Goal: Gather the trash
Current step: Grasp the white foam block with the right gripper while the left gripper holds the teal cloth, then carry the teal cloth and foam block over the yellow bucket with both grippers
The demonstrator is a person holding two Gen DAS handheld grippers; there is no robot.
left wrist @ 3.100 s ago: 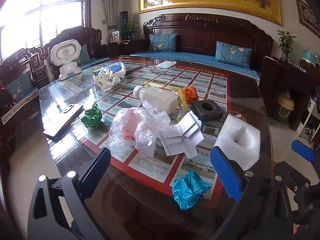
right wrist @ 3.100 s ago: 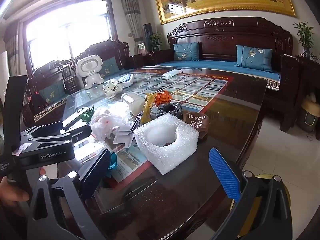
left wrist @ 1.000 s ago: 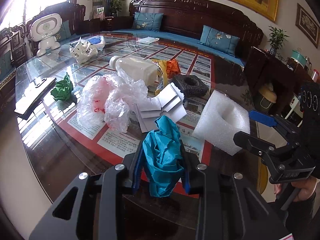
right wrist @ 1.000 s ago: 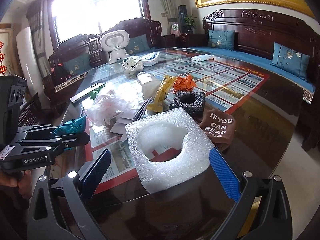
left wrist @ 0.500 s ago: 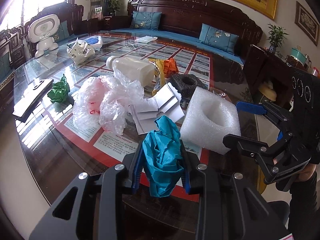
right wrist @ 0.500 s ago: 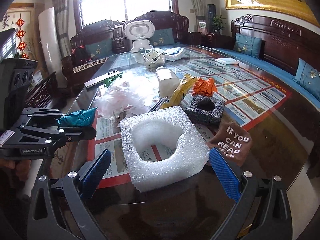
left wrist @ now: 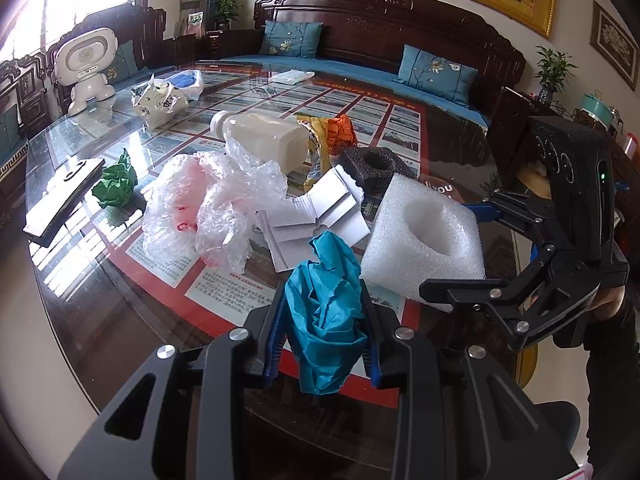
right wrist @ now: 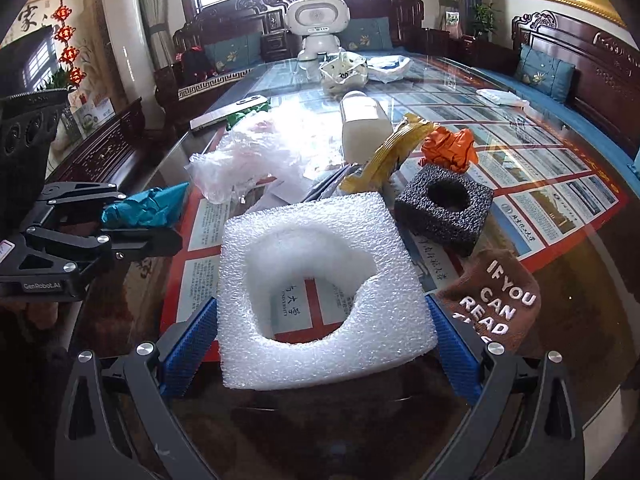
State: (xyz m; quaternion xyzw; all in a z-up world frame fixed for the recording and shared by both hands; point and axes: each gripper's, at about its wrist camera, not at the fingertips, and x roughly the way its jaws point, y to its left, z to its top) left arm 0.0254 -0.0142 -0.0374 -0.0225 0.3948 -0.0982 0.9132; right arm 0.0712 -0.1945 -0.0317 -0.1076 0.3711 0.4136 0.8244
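Left wrist view shows a crumpled teal paper (left wrist: 324,312) pinched tight in the left gripper (left wrist: 325,336), held up over the glass worktop (left wrist: 132,320). Beside it sits a white foam block (right wrist: 320,292) with a hole in it. The right gripper (right wrist: 323,336) has its blue fingers (right wrist: 188,344) spread wide on both sides of the foam (touching or not, I cannot tell). Behind lie a clear plastic bag (left wrist: 208,204) and a black foam block (right wrist: 444,208).
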